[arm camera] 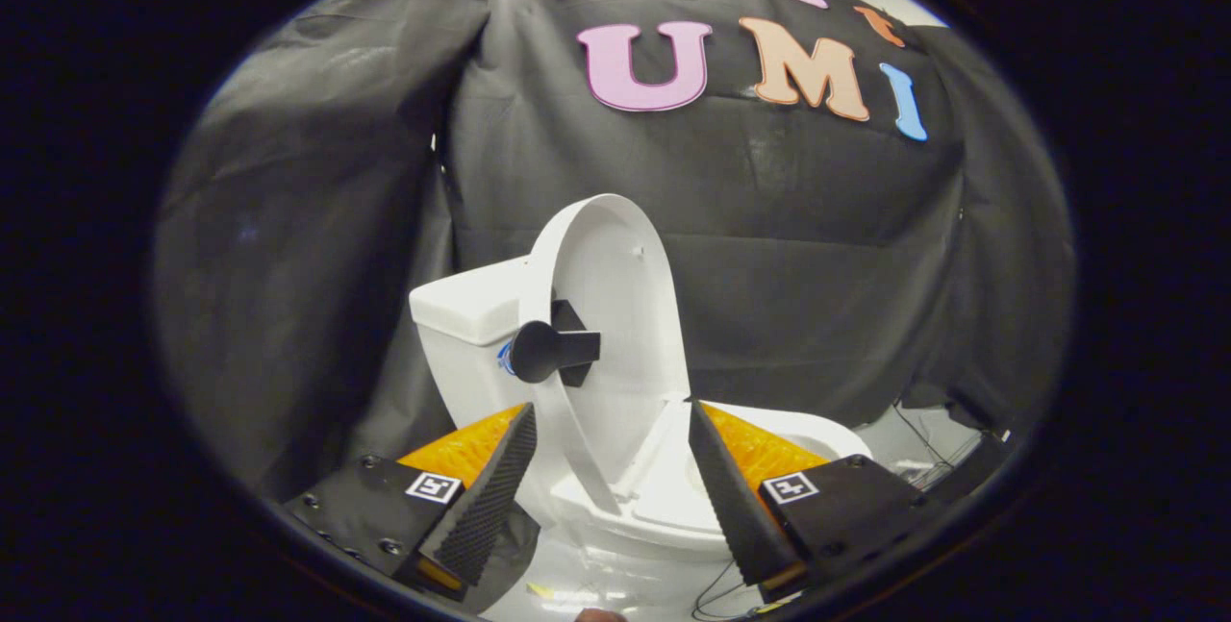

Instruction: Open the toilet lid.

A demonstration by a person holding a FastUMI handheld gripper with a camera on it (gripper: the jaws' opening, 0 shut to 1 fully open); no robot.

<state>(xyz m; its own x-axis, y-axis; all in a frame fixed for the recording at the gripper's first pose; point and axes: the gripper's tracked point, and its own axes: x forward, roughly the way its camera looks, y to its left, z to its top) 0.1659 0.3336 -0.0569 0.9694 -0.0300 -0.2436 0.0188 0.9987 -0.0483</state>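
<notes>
Standing upright against the tank (471, 310), the toilet lid (615, 286) appears fully raised, so the opening step looks complete. The toilet (635, 507) sits before the black booth wall (317, 218), its seat (817, 430) down. A black handle (553, 350) projects from the lid's near edge, beyond the fingertips. The gripper (611, 487) has its fingers spread wide, grasping nothing; the lid's lower edge runs between them. Next move, as judged: withdraw straight back, clear of the lid edge. Open room exists on both sides.
</notes>
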